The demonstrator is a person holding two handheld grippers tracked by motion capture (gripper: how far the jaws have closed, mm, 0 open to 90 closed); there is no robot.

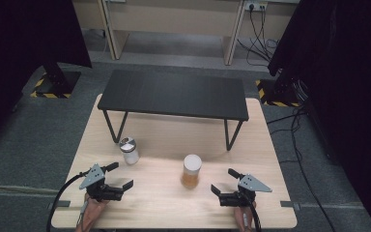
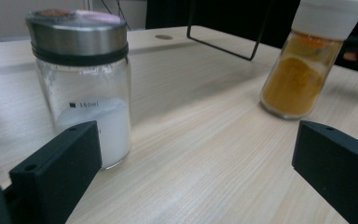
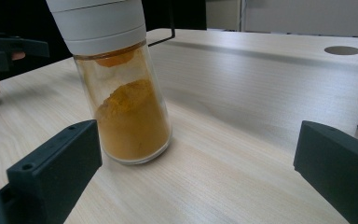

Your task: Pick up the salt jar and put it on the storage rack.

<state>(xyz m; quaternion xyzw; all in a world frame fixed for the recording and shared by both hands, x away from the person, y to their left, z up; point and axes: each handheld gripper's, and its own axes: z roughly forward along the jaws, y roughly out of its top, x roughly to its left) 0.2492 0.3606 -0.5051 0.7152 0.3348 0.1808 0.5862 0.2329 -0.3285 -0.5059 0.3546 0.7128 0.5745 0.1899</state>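
A clear jar of white powder with a metal lid stands on the light wooden table, left of centre. A jar of orange powder with a white cap stands near the middle. My left gripper sits low at the front left, open, with the white-powder jar just beyond its left jaw. My right gripper is open at the front right, with the orange jar just past its left jaw. Neither jar is touched.
A low black rack on wire legs spans the far half of the table. A round cable hole is in the tabletop. The person's hands come in at the front edge. Dark curtains and stands flank the table.
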